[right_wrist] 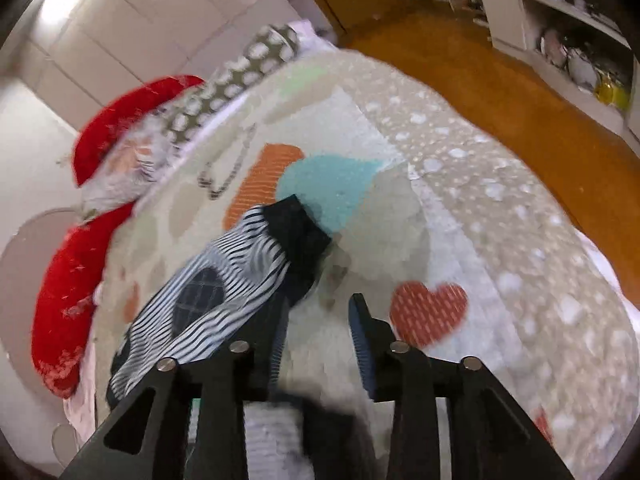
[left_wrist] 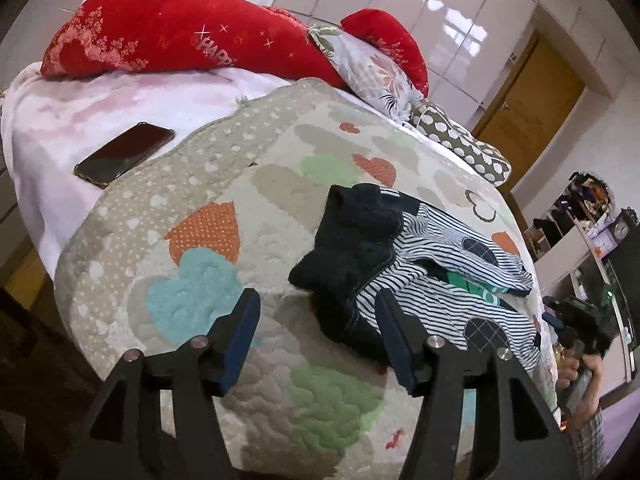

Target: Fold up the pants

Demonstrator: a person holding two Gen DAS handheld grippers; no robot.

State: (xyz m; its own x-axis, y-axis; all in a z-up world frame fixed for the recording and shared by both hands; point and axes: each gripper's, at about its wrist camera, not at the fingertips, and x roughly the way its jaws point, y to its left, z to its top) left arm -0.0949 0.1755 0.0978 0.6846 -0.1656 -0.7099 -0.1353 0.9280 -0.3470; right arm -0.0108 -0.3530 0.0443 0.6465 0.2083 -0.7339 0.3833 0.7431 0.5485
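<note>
The small pants (left_wrist: 404, 268) are navy-and-white striped with a dark navy waistband and dark knee patches. They lie crumpled on the heart-patterned quilt (left_wrist: 208, 216). My left gripper (left_wrist: 316, 320) is open and empty, just short of the navy waistband, its right finger beside the fabric. In the right wrist view the pants (right_wrist: 224, 280) lie left of centre, and my right gripper (right_wrist: 320, 328) is open above the quilt (right_wrist: 460, 208), with its left finger over the striped fabric. The right gripper also shows at the far right of the left wrist view (left_wrist: 560, 320).
A black phone (left_wrist: 124, 154) lies on the white blanket at the left. Red pillows (left_wrist: 168, 32) and a floral cushion (left_wrist: 372, 68) sit at the bed's head. A dotted cushion (left_wrist: 460, 140) lies at the right edge. The orange floor (right_wrist: 520, 92) lies beyond the bed.
</note>
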